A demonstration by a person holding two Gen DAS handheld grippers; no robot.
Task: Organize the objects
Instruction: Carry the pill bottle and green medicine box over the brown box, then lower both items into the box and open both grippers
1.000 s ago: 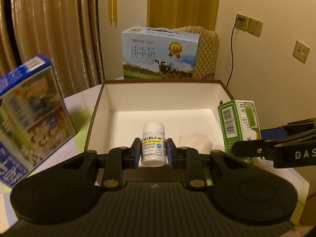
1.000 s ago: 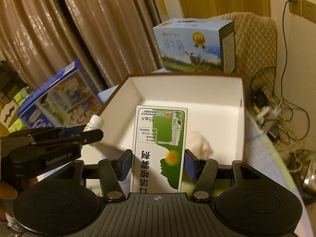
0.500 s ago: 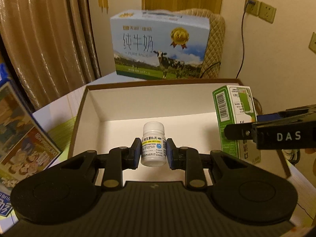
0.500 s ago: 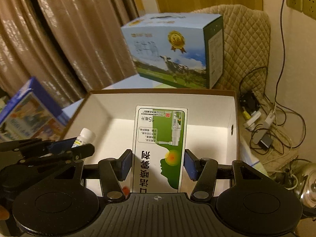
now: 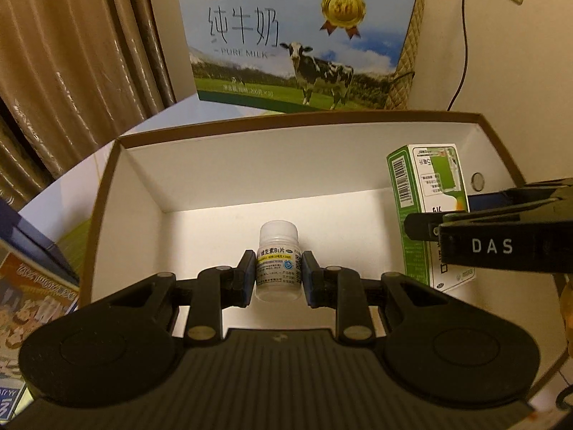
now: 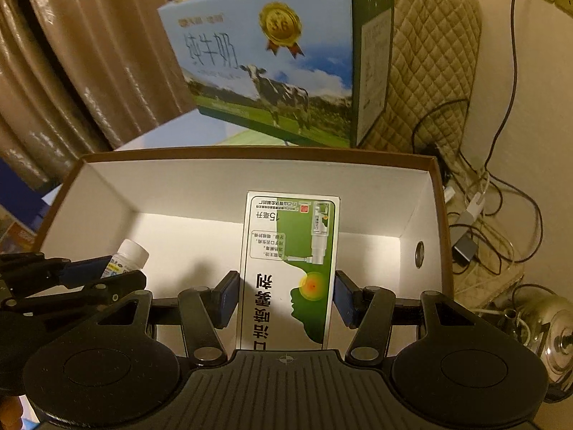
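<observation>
1. Left wrist view: left gripper (image 5: 279, 272) clamped on small white plastic pill bottle (image 5: 278, 261), upright over open white cardboard box with brown rim (image 5: 297, 120).
2. Right wrist view: right gripper (image 6: 286, 295) clamped on green-and-white medicine carton (image 6: 290, 268), upside down over same box (image 6: 250, 154).
3. Beyond box: blue milk carton case with cow picture (image 5: 297, 36).

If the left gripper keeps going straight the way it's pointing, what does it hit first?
Most likely the far inner wall of the open white box. The left gripper, shut on the small white bottle, points across the box's bare floor with nothing between; depth is hard to judge through the fisheye.
</observation>
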